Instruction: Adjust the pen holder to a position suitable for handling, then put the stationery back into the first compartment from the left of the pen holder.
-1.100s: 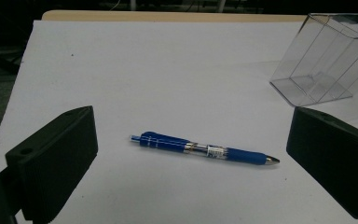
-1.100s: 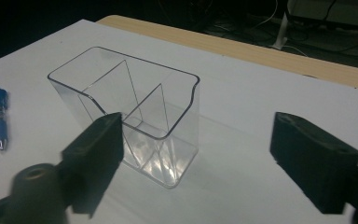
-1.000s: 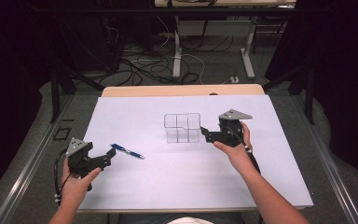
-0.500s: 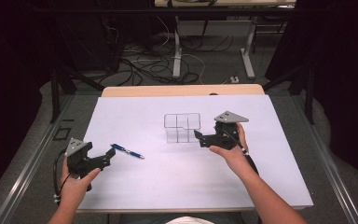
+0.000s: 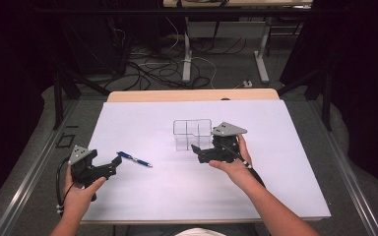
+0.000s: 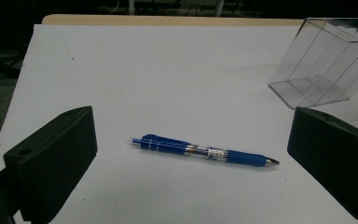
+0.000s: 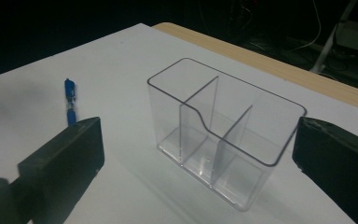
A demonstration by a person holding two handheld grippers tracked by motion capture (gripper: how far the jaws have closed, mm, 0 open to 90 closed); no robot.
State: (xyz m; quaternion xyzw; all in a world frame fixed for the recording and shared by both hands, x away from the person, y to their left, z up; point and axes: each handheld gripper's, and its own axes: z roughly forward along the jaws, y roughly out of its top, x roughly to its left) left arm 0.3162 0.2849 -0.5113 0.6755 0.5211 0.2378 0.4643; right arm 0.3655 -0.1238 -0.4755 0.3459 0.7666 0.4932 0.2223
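Bright white table (image 5: pixel 285 187), dark surroundings; dim, slightly soft pictures.

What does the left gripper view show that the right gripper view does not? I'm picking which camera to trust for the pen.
Left gripper view alone: the whole blue pen, from click button to metal tip, lying flat between that hand-held gripper's open jaws, and just a corner of the clear organizer.

Right gripper view alone: the organizer's full rim and its inner dividers forming compartments, all apparently empty, framed by open jaws; the pen is partly hidden behind one jaw.

Shared: the pen, the organizer, the white table surface and its wooden far edge.
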